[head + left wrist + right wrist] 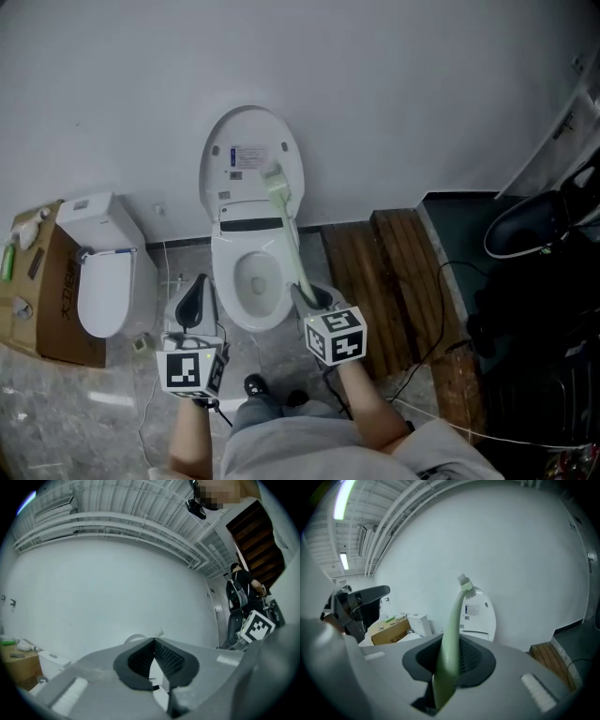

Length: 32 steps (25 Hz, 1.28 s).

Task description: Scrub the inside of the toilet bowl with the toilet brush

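This is a makeshift test space in an industrial hall rather than a real bathroom. A toilet (pixel 251 159) with its lid raised stands free against a bare white wall (pixel 394 84), with a second toilet (pixel 103 281), a cardboard box (pixel 58 305), loose cables (pixel 441 314) and rough wooden planks (pixel 375 272) on the marbled floor (pixel 84 408) around it. Overhead run exposed pipes (pixel 117 527) and a strip light (pixel 344 560) under a ribbed ceiling.

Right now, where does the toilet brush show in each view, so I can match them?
Head view: toilet brush centre, slanting up from the right gripper across the raised toilet lid.
Left gripper view: maybe a small pale tip at centre; unclear.
Right gripper view: centre, clamped, pointing up.
Shared landmark: the raised toilet lid.
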### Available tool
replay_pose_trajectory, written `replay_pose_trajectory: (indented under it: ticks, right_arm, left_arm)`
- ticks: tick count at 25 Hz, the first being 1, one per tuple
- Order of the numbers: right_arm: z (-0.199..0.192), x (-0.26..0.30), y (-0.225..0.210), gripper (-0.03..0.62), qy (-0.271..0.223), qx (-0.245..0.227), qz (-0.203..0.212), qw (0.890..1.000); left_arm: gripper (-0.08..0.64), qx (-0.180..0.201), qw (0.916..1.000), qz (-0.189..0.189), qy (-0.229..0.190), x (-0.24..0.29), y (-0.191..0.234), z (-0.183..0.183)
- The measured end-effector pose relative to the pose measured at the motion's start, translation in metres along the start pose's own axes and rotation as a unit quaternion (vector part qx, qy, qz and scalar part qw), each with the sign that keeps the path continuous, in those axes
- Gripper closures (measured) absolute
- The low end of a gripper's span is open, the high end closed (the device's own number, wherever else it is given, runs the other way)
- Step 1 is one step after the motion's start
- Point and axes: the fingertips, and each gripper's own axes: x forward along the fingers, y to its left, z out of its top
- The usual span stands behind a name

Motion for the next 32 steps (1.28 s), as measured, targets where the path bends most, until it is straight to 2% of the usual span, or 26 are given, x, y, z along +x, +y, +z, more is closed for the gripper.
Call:
replay_pose_trajectory:
  ticks: [4, 9, 14, 21, 32]
  right_arm:
    - [0.015, -0.015, 0.002, 0.534, -0.026, -0.032, -0.010, 0.999]
    - [0.033, -0.035, 0.005, 0.534, -0.057, -0.060, -0.019, 0.996]
    - [0.047, -0.051, 0.008, 0.534, -0.085, -0.086, -0.028, 0.992]
    - [0.061, -0.077, 0.003, 0.534, -0.121, -0.104, -0.044, 0.986]
    - [0.071, -0.117, 0.004, 0.534, -0.168, -0.116, -0.059, 0.977]
  left_arm:
    - [0.557, -0.011, 0.9999, 0.004, -0.001, -0.007, -0.007, 0.008]
    - [0.557, 0.002, 1.0000, 0.001, -0.006, -0.015, -0.015, 0.014]
    - [0.557, -0.001, 0.9998, 0.008, -0.016, -0.021, -0.017, 0.023]
    - [0.557, -0.021, 0.9993, 0.023, -0.020, -0.034, -0.029, 0.031]
    - [0.557, -0.006, 0.9994, 0.025, -0.023, -0.057, -0.041, 0.031]
